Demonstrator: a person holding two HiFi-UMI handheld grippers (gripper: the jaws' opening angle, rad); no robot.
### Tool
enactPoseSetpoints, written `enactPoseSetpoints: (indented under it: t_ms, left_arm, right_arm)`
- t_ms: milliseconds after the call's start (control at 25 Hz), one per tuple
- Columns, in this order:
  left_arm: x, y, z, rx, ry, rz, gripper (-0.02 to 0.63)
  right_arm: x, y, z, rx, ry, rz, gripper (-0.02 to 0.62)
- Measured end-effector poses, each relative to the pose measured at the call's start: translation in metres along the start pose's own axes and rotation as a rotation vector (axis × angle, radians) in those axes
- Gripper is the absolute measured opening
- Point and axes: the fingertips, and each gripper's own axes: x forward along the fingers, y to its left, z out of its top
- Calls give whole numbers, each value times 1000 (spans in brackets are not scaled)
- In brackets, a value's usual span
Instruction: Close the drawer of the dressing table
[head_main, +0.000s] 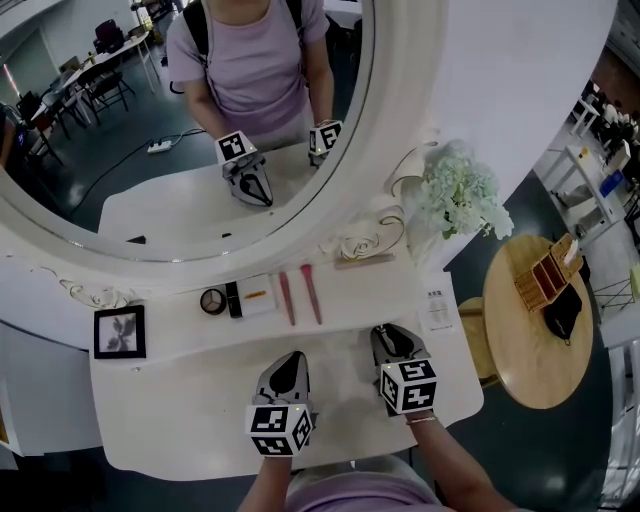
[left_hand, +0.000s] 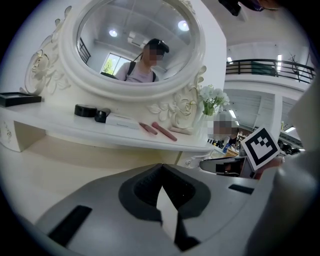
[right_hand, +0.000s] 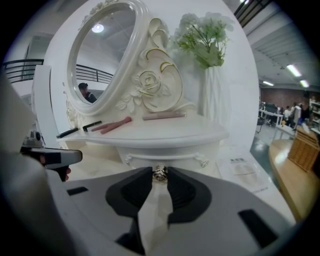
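Note:
The white dressing table (head_main: 200, 420) has a raised shelf (head_main: 350, 315) below its oval mirror. In the right gripper view a small drawer front (right_hand: 145, 156) sits just under the shelf's edge, with a metal knob (right_hand: 160, 173) at its middle. My right gripper (right_hand: 160, 172) is shut on that knob, its pads pressing on both sides. In the head view the right gripper (head_main: 385, 332) points at the shelf's front, right of centre. My left gripper (head_main: 290, 358) hovers over the tabletop beside it. Its jaws (left_hand: 161, 169) meet at the tips with nothing between them.
On the shelf lie two pink brushes (head_main: 300, 295), a round compact (head_main: 212, 301) and a framed picture (head_main: 120, 332). A vase of pale flowers (head_main: 455, 195) stands at the shelf's right end, with a paper card (head_main: 436, 310) near it. A round wooden table (head_main: 535, 320) is to the right.

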Motion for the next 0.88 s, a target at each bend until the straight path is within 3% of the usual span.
enactPoseSetpoints:
  t_ms: [880]
  left_arm:
    - [-38, -6, 5, 11, -52, 36, 2]
  right_arm:
    - [0, -2, 5, 5, -25, -14, 106]
